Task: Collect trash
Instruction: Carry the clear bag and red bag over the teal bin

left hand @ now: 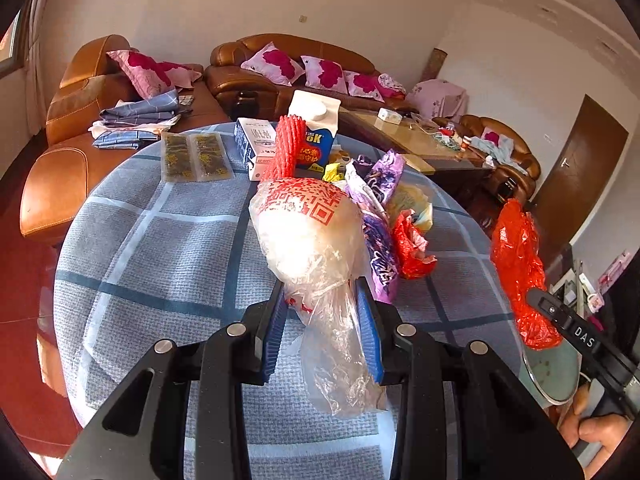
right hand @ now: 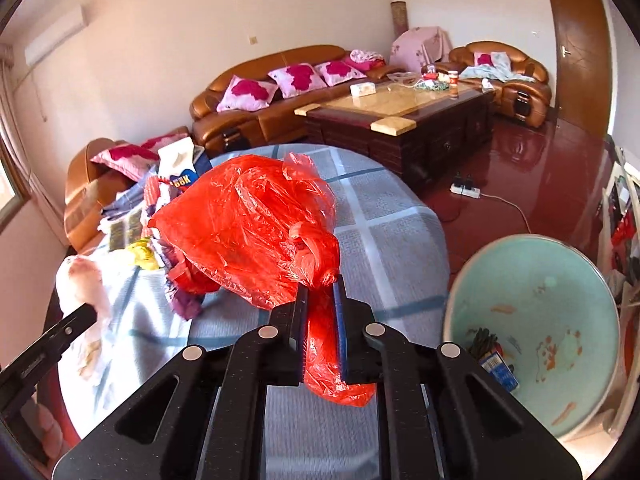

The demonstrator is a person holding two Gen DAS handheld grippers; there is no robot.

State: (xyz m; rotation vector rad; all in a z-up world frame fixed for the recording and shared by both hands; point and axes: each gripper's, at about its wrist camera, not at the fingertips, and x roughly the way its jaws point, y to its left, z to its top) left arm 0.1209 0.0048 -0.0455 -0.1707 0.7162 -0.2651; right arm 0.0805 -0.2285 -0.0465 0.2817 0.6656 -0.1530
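Left gripper (left hand: pixel 324 300) jaws clamped on clear plastic bag (left hand: pixel 312 236), lifted over the counter (left hand: pixel 160 248). Right gripper (right hand: pixel 320 292) jaws pinched tight on red plastic bag (right hand: pixel 256 224), beside basin (right hand: pixel 560 280).

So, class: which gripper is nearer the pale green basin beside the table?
Right. The right gripper, shut on the red bag, is beside the basin; the left gripper holds a clear bag farther off.

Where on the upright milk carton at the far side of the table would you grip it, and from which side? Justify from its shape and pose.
Grip the milk carton across its flat side walls, just below the sloped top, coming from above. It stands upright, but the red foam net and small white box crowd its near side, so a level approach looks blocked.
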